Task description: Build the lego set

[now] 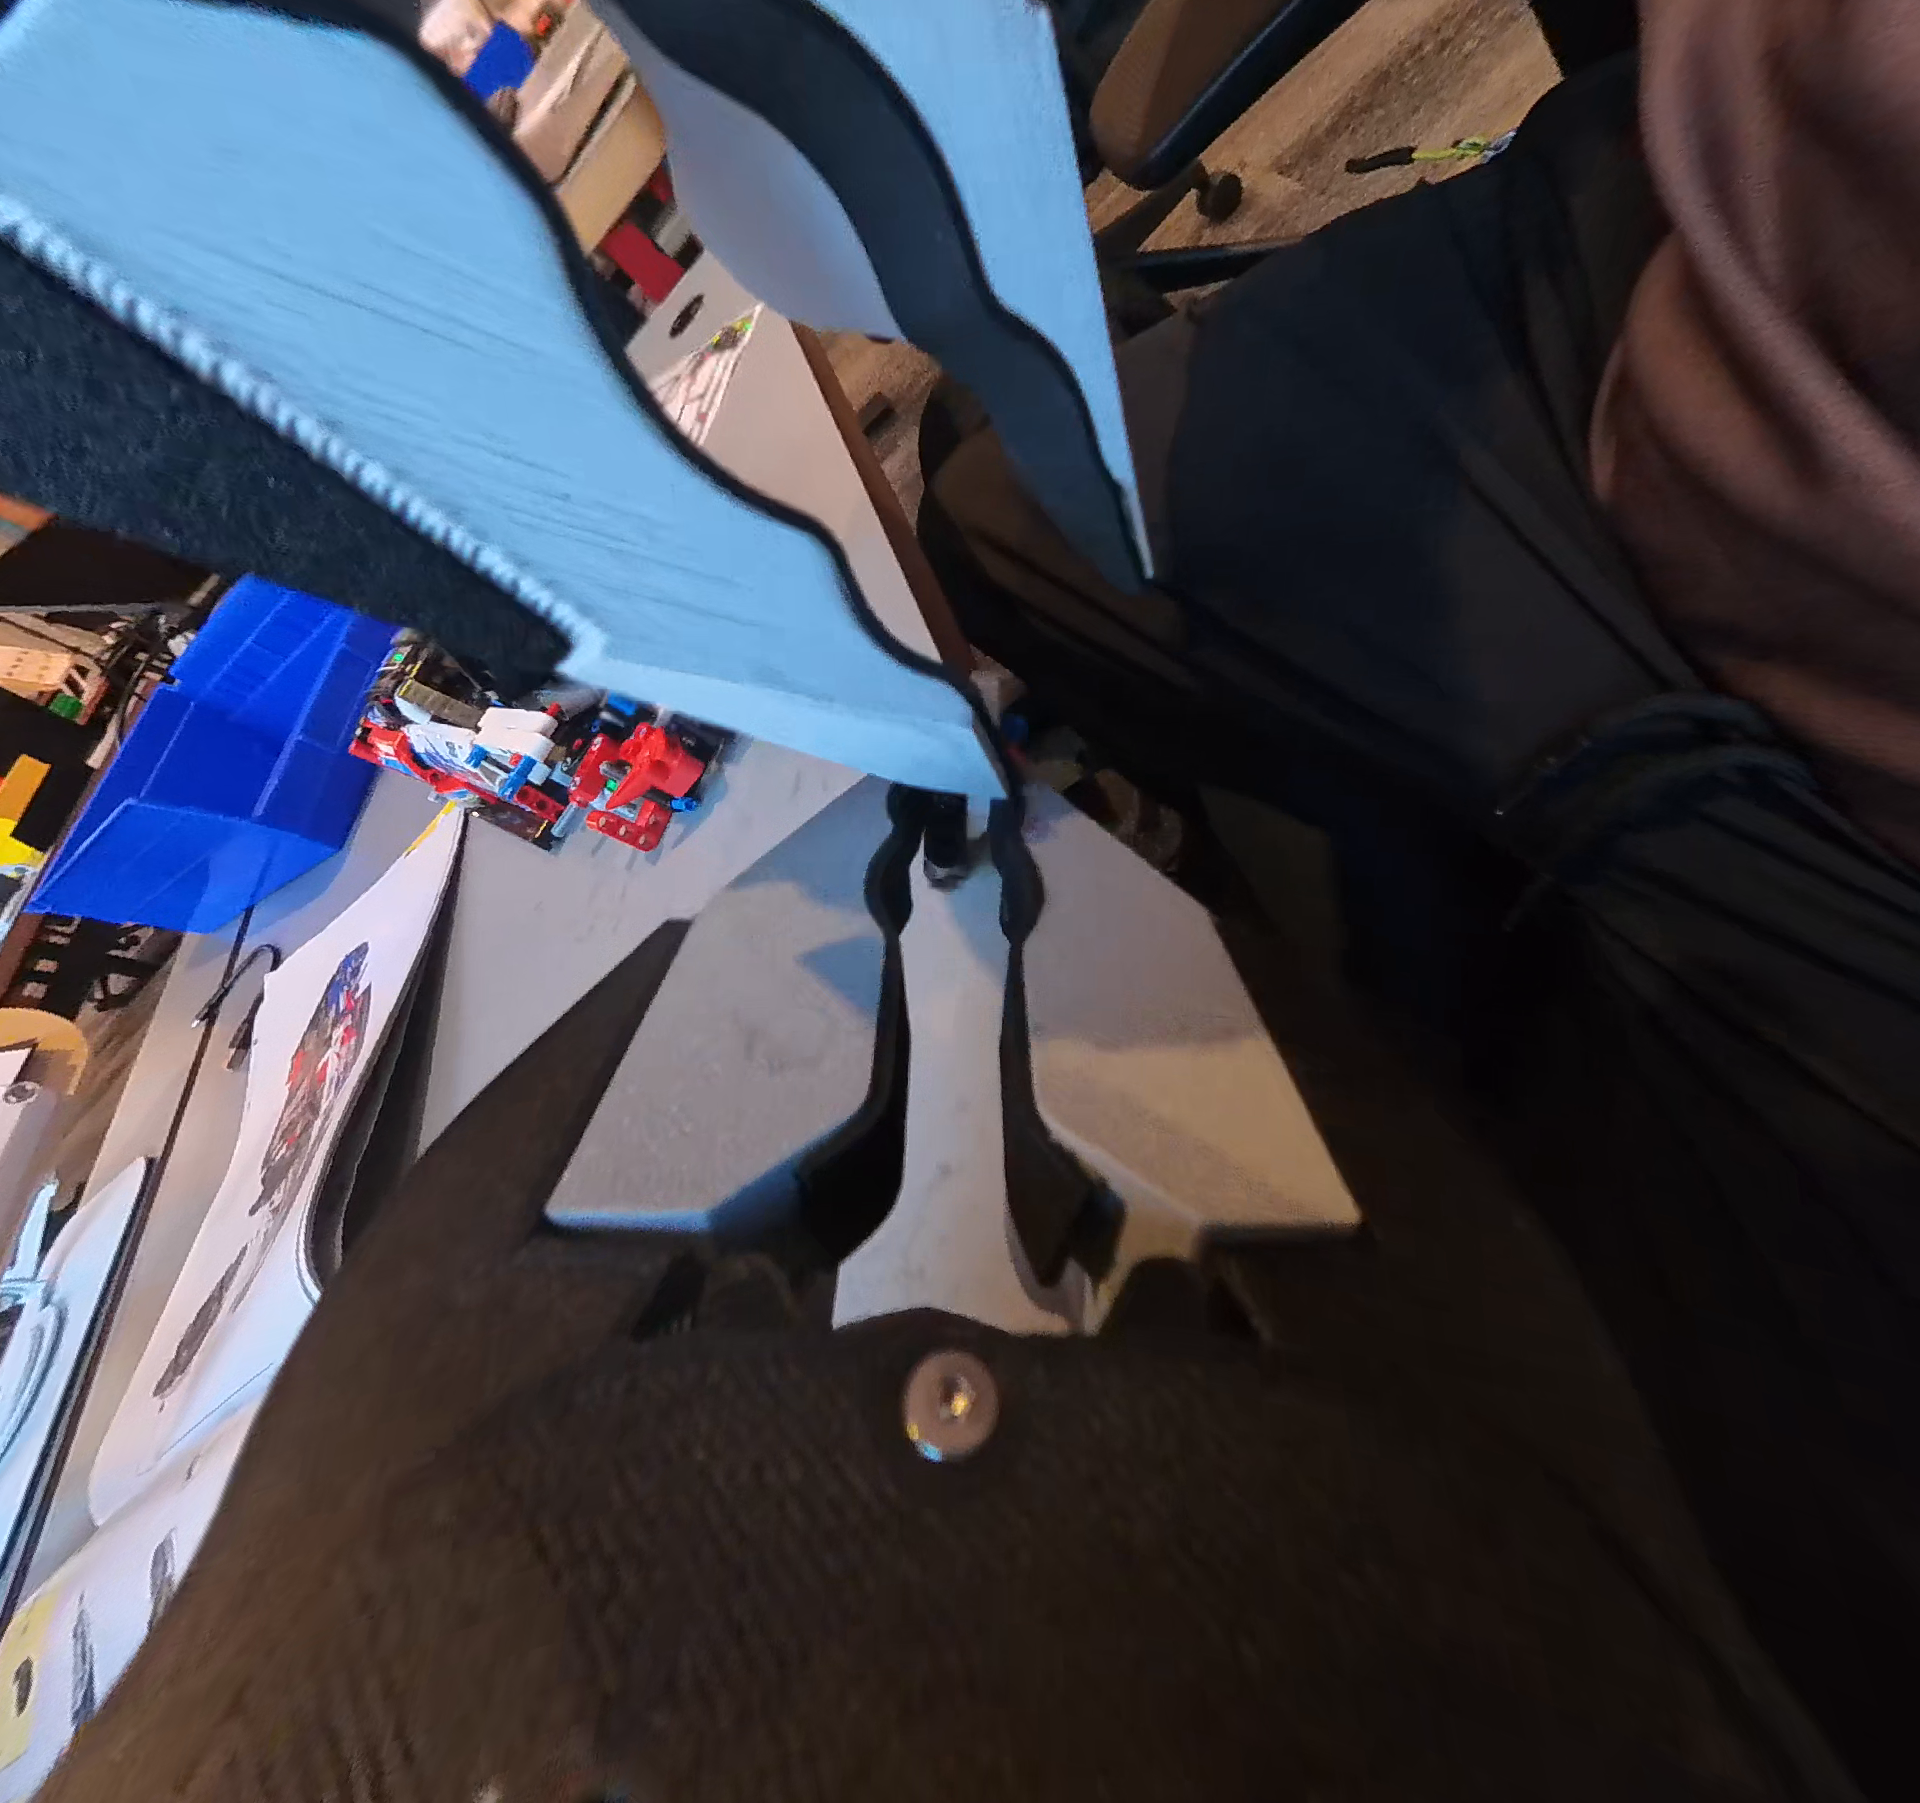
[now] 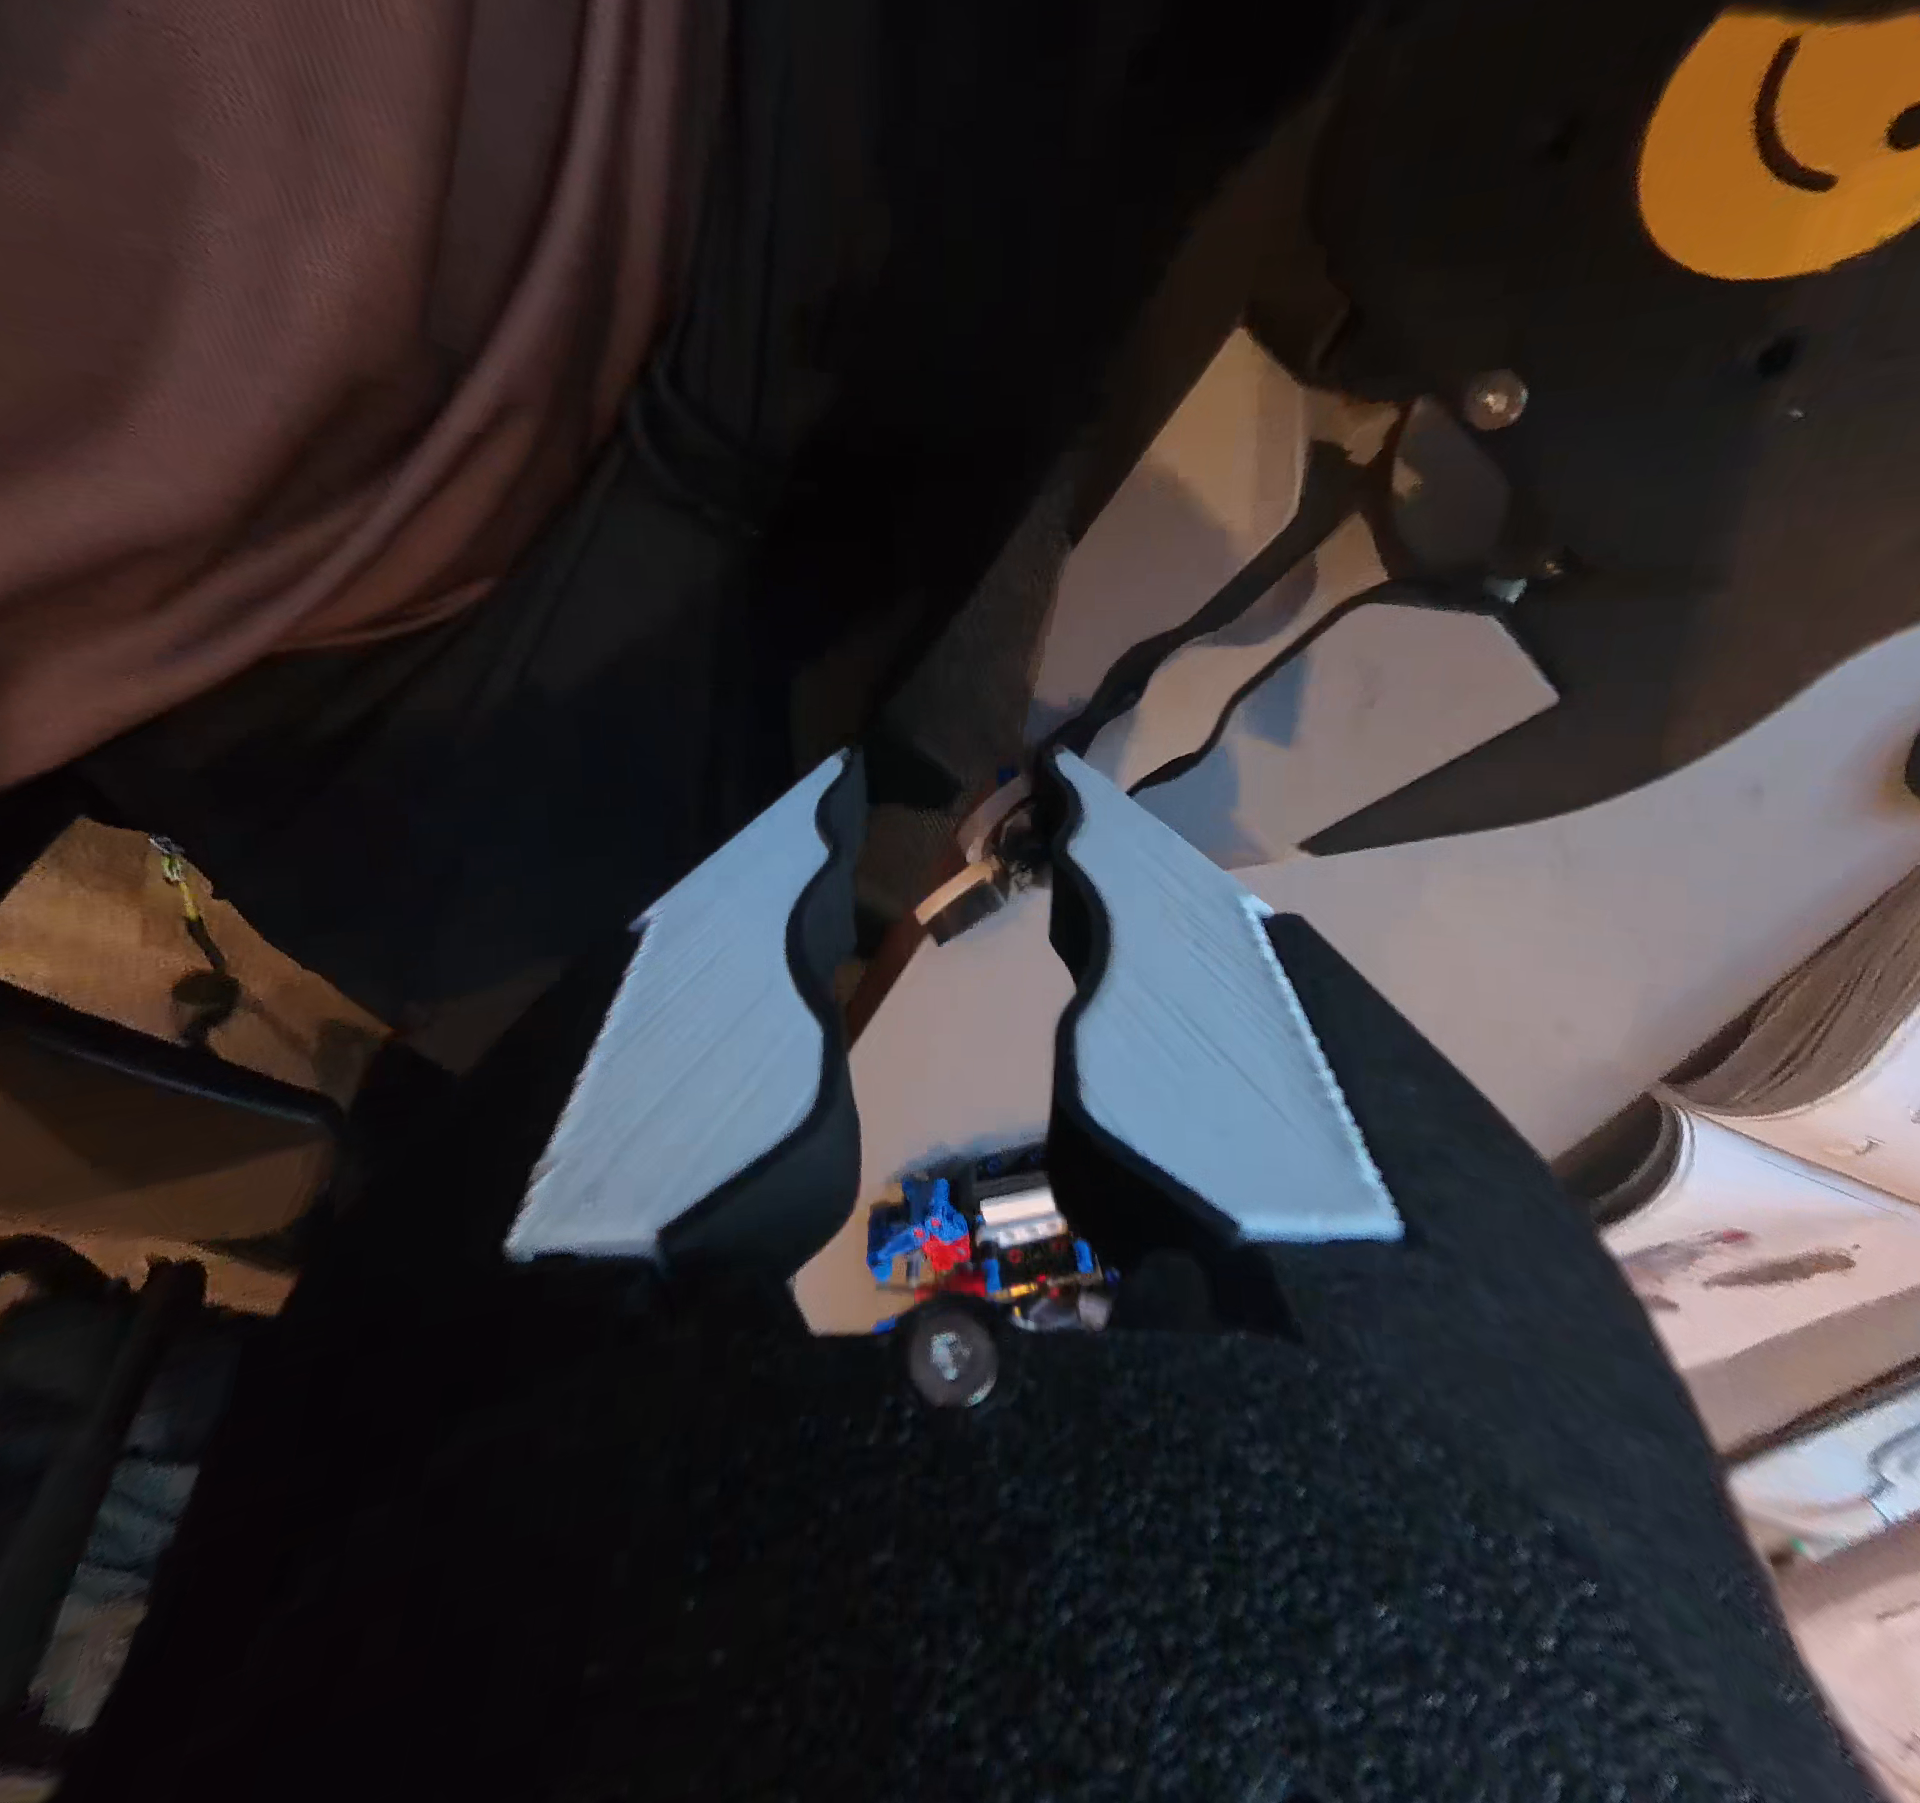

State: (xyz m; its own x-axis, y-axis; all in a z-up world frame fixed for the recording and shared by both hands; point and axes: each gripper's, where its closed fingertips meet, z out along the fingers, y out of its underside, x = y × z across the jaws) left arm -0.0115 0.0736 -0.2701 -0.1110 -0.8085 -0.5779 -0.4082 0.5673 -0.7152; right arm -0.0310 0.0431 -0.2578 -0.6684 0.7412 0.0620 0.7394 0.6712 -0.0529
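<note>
At the near edge of the white table [image 1: 582,922], the left tongs [image 1: 954,854] pinch a small dark piece [image 1: 943,844] tip to tip with the spread right tongs [image 2: 951,777], the half-built model [image 1: 540,756] well apart.

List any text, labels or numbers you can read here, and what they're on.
None readable.
Booklet: print too blurred.
Lego model: markings too small.
Yellow sticker: a drawn face, no words.
</note>
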